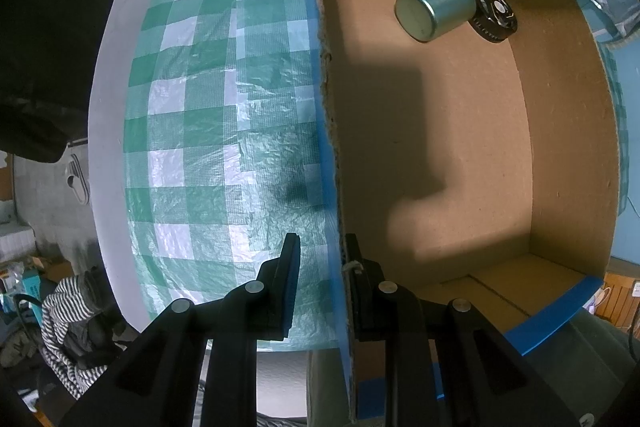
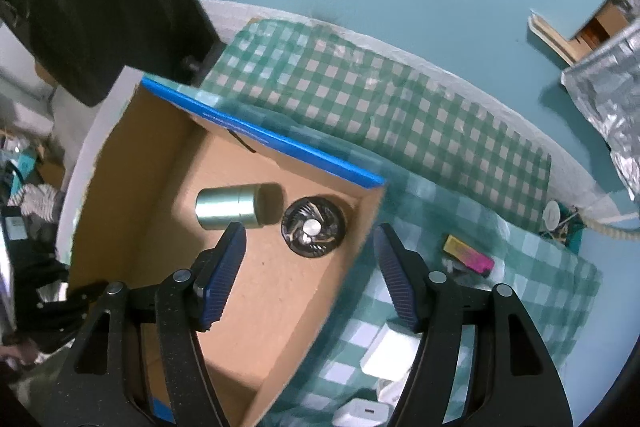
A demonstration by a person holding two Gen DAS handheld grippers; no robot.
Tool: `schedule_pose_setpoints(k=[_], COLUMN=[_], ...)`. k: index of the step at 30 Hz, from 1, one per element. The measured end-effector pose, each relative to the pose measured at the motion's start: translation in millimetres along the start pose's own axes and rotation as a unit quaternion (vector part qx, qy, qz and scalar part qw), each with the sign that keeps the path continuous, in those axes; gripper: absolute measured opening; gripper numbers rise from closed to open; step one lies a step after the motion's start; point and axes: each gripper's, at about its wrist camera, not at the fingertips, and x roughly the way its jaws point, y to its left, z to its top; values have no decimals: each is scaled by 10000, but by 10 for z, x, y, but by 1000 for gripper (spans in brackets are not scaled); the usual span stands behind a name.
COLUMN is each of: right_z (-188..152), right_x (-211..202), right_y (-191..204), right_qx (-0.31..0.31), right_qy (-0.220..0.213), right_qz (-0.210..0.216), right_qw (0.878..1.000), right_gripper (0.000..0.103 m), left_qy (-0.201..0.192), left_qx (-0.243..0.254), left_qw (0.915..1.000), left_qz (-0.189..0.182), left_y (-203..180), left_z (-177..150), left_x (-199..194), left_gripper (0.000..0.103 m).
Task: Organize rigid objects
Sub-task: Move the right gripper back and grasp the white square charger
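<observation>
**Operator:** While I look down my left wrist camera, the left gripper [image 1: 320, 247] straddles the near wall of the cardboard box [image 1: 568, 115], one finger outside over the green checked cloth [image 1: 192, 131], the other inside. I see a small gap on the outer side, so I cannot tell whether the fingers actually pinch the wall.

**Observer:** And what sits in the box?

**Operator:** A silver tin [image 1: 436, 9] lies on its side at about one o'clock in that view, toward the far corner, with a black finned disc [image 1: 496, 15] touching it on the right.

**Observer:** Right side?

**Operator:** My right gripper [image 2: 308, 239] hangs over the box [image 2: 120, 163] with its jaws spread wide and nothing between them. The disc [image 2: 314, 233] shows between the fingertips, and the tin [image 2: 230, 207] lies just beside it at ten o'clock from the left fingertip.

**Observer:** Anything outside the box?

**Operator:** On the cloth [image 2: 400, 107] at three o'clock of the disc, a small yellow-and-pink block [image 2: 468, 254] lies well apart from the box. White chargers [image 2: 388, 351] rest near the bottom edge, at five o'clock.
</observation>
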Motion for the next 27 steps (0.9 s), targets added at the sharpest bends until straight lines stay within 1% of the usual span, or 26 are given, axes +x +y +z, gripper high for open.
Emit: schedule_pose_setpoints(k=[6,15,19,27], right_z=[-197,-557,-738,-1037], right_x=[-149,-135,-1,413], right_y=[-273,-684,-821,-993], right_qx=[400,989,1237,1551], right_qy=[-6,208,406,823], right_qz=[-42,-149,-154,-162], right_qw=[9992,9948,9914,9843], right_gripper=[72,72,72,72], left_qy=[1,-9,-7,-15], left_qx=[11,18,21,24], left_qw=[10000,10000,10000,10000], left_qz=[0,-5,-5,-2], left_y=[-6,-5,-5,-7], left_z=[4,13,14,12], left_x=[-1,-14,-16,-18], left_gripper=[21,21,21,21])
